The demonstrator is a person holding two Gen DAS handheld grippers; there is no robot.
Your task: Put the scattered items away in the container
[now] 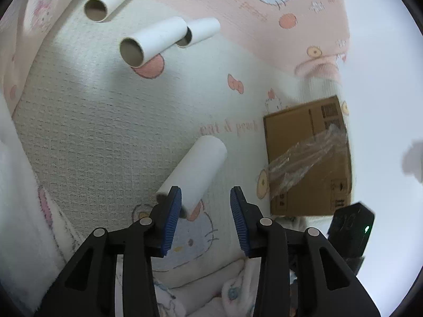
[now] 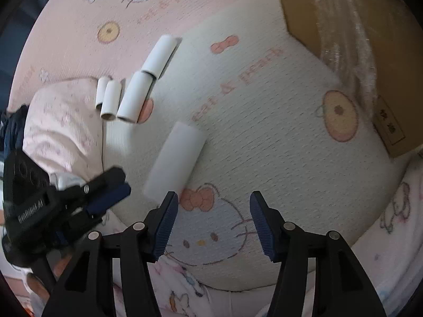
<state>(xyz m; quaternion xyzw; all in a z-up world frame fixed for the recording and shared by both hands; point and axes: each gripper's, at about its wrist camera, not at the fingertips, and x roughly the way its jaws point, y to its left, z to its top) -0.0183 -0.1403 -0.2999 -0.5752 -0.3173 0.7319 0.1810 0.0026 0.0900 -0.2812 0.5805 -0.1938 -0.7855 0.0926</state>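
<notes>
Several white cardboard tubes lie on a patterned bedsheet. The nearest tube [image 1: 194,174] lies just ahead of my left gripper [image 1: 205,200], which is open and empty, its left finger overlapping the tube's near end. The same tube [image 2: 175,159] shows in the right wrist view, up and left of my open, empty right gripper [image 2: 213,206]. More tubes [image 1: 156,41] lie farther off, also seen in a cluster [image 2: 134,97]. A brown cardboard box [image 1: 308,158] with clear plastic film stands to the right; it shows at top right in the right wrist view [image 2: 304,8]. The left gripper [image 2: 105,198] appears at left there.
A pink and white cartoon-print sheet [image 1: 105,132] covers the bed. A soft white blanket [image 2: 391,211] bunches at the near edge and sides. A pillow [image 2: 60,121] lies at the left. A pale wall [image 1: 383,79] is at the right.
</notes>
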